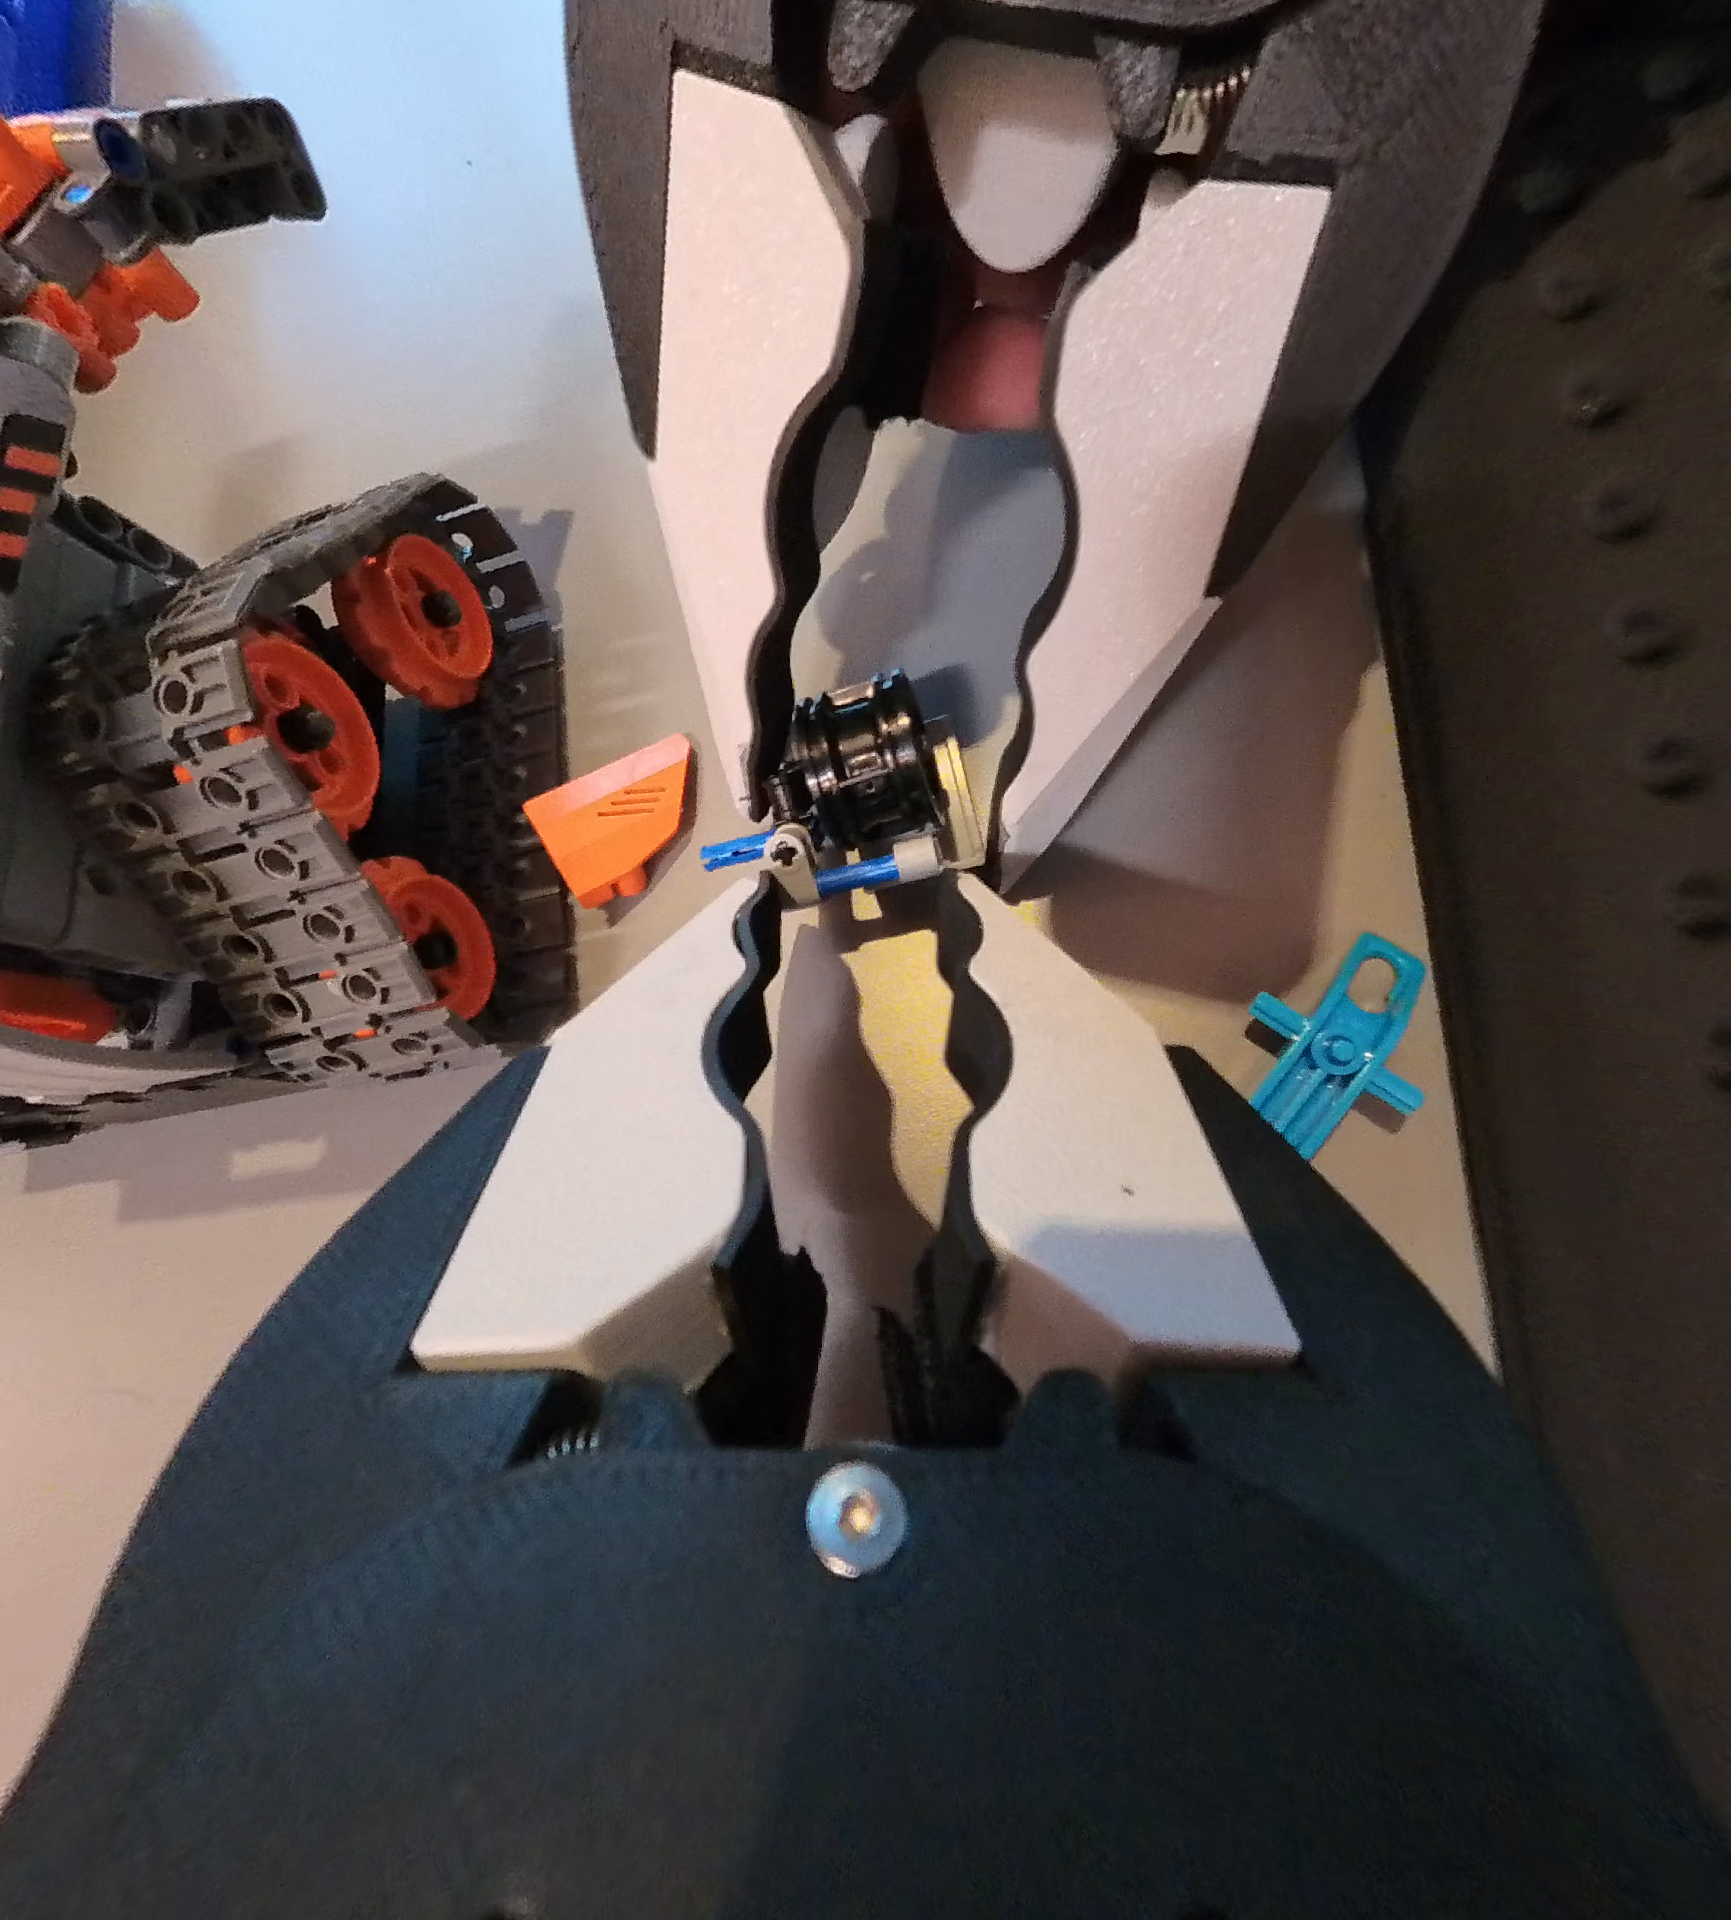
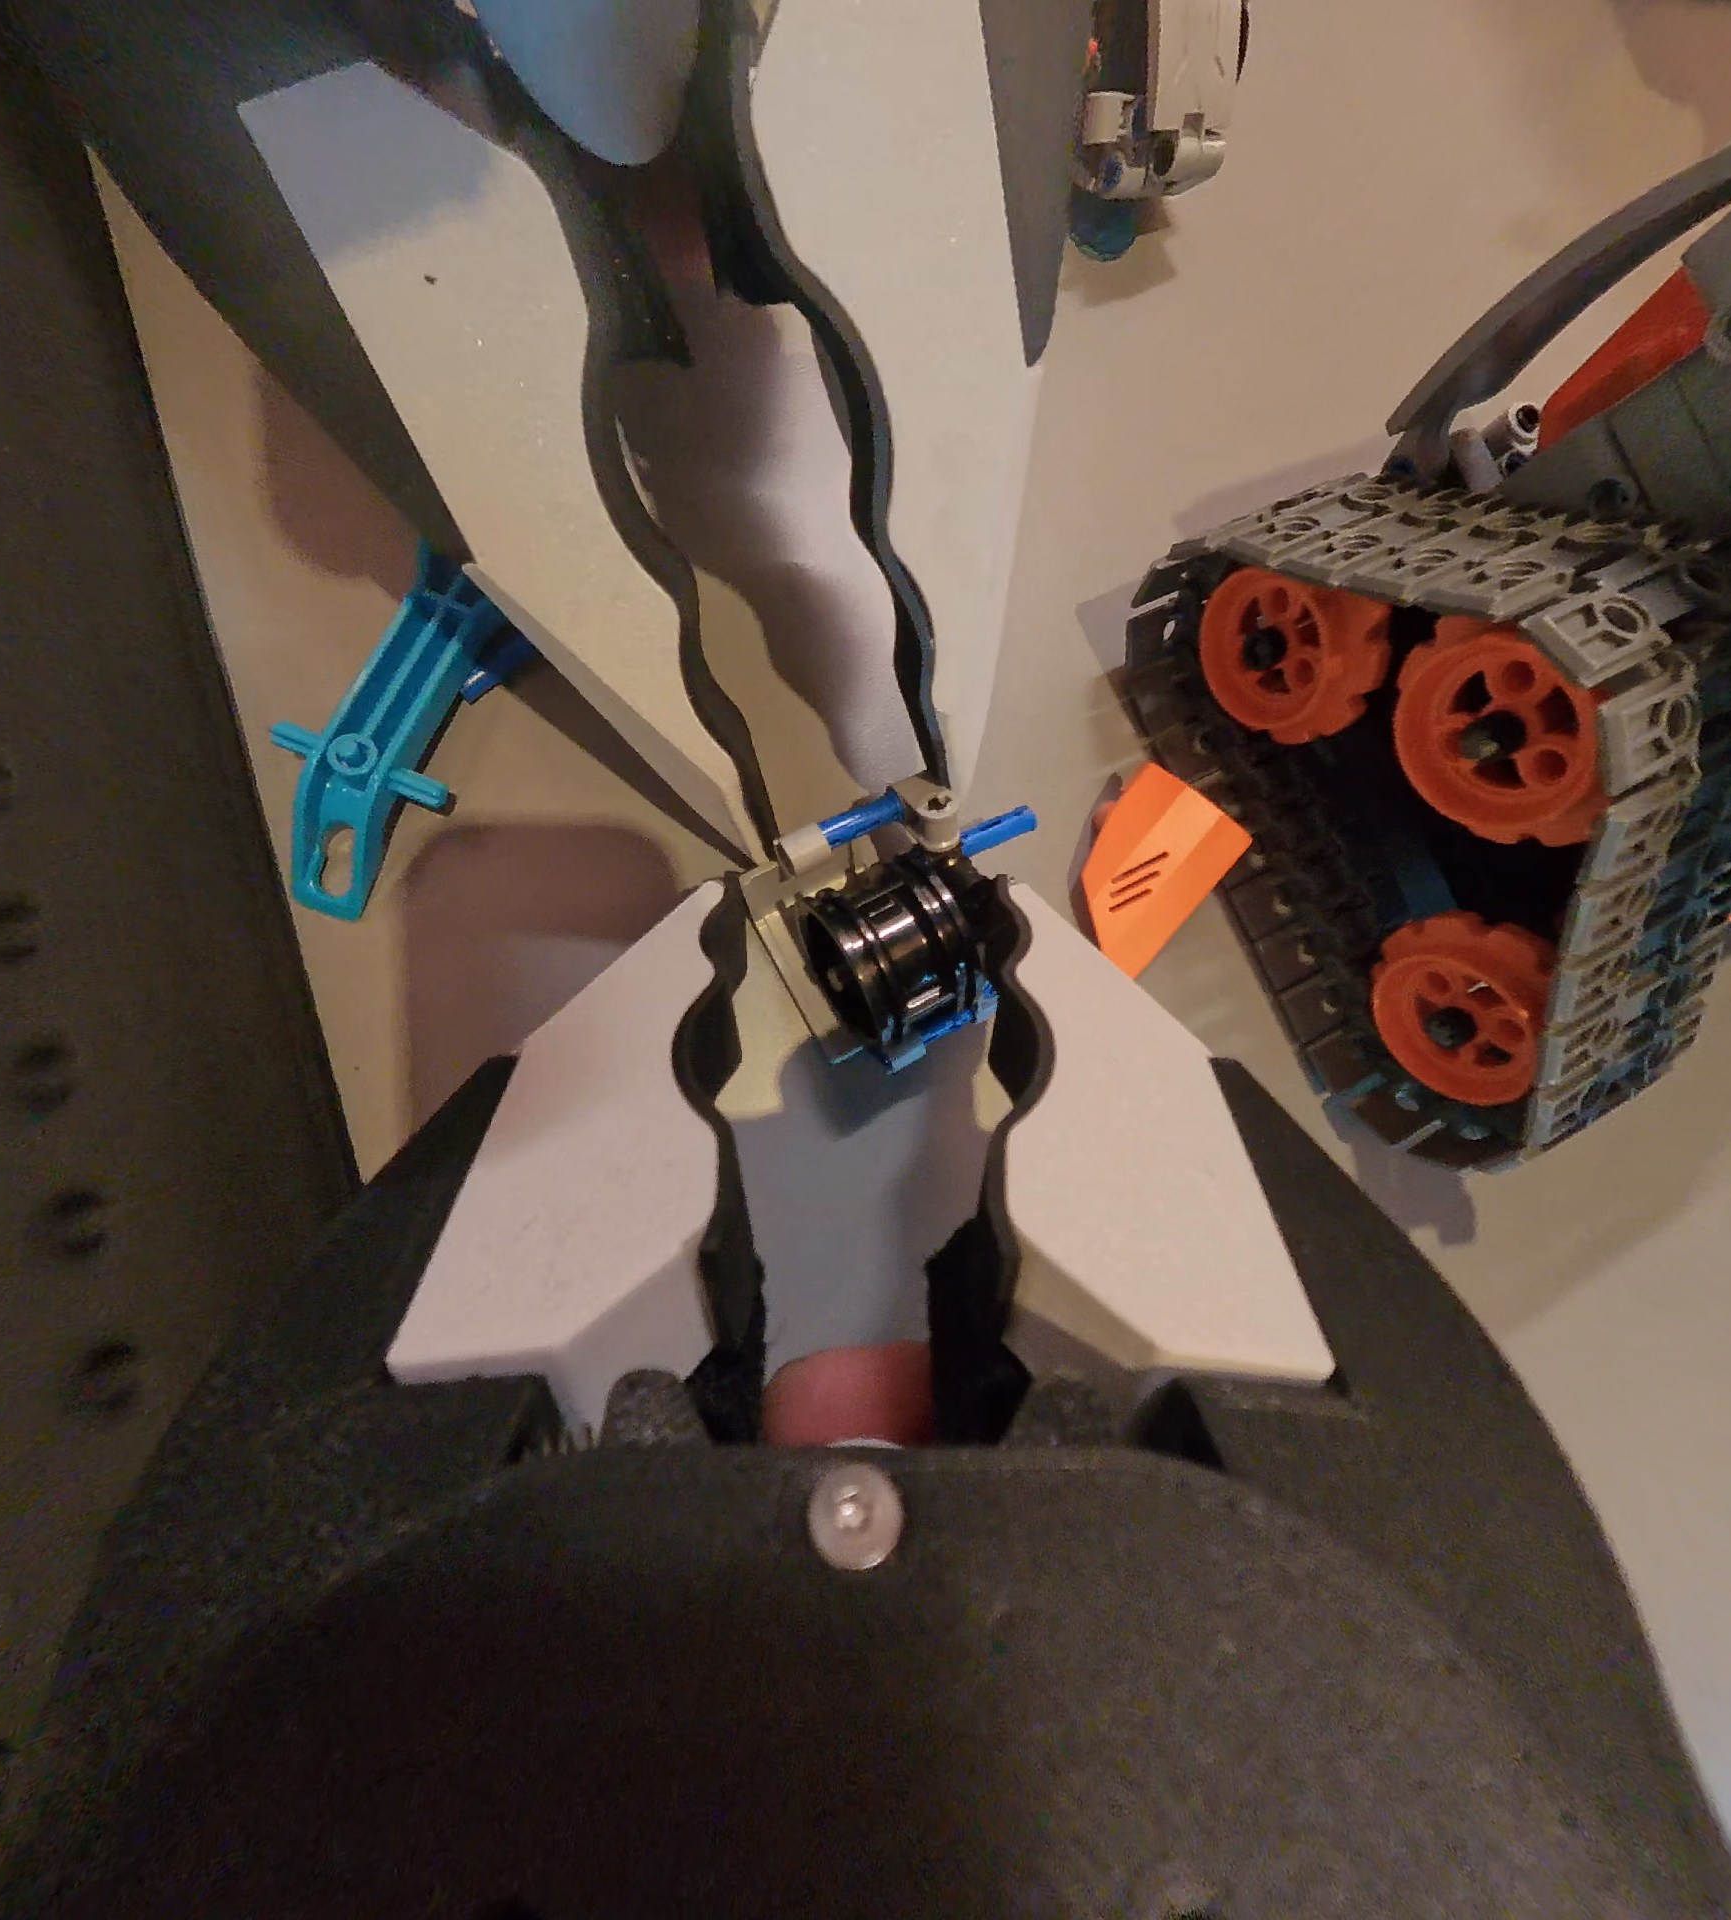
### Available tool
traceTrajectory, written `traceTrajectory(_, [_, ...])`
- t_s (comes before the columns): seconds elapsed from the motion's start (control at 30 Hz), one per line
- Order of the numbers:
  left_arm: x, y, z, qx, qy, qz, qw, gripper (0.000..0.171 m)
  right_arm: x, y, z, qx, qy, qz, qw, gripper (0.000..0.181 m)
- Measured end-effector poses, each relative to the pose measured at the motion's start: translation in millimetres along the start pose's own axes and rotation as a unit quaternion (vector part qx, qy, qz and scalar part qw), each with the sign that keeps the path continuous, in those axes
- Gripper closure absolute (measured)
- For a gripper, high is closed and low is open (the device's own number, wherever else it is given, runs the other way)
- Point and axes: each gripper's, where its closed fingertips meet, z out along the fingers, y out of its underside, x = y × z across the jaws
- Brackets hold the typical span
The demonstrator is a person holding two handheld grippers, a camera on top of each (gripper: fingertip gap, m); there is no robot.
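Black plastic gleams where our two grippers meet tip to tip: a small black wheel hub [image 2: 887, 961] on a grey bracket with blue pins. We see our right gripper [image 2: 866, 935] clenched across the hub and its grey plate, one finger on each side. Our left gripper [image 1: 866, 899] grasps the same little assembly from the opposite end, its tips closed on the grey connector carrying the blue pin [image 1: 861, 876]. We hold the assembly above the pale worktop [image 2: 1360, 1455], not resting on it. Just beside it an orange wedge panel [image 1: 617, 821] lies on the worktop, touching or nearly touching the tracked vehicle model [image 1: 321, 821] with its grey treads and orange wheels. On the other side a turquoise lever piece [image 1: 1334, 1044] lies near the worktop's edge, next to a dark dimpled mat [image 1: 1650, 831].
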Motion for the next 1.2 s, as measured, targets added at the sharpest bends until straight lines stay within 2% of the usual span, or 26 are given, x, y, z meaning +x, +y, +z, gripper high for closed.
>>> traceTrajectory(0.3, [4.2, -0.3, -1.3, 0.012, 0.076, -0.089, 0.993, 0.138, -1.7, -0.6, 0.8, 0.003, -0.003, 0.003, 1.000, 0.138])
traceTrajectory(0.57, [2.4, -3.0, -1.3, 0.035, 0.088, -0.115, 0.989, 0.142, -2.0, -0.9, 1.0, 0.005, -0.005, 0.003, 1.000, 0.137])
traceTrajectory(0.87, [1.5, -3.8, -1.1, 0.026, 0.036, -0.065, 0.997, 0.144, -1.2, -1.5, 1.1, -0.001, 0.000, 0.008, 1.000, 0.138])
traceTrajectory(1.2, [3.1, -6.0, -3.1, -0.001, -0.046, 0.027, 0.999, 0.144, -1.6, -3.0, 0.1, -0.007, 0.013, -0.003, 1.000, 0.138])
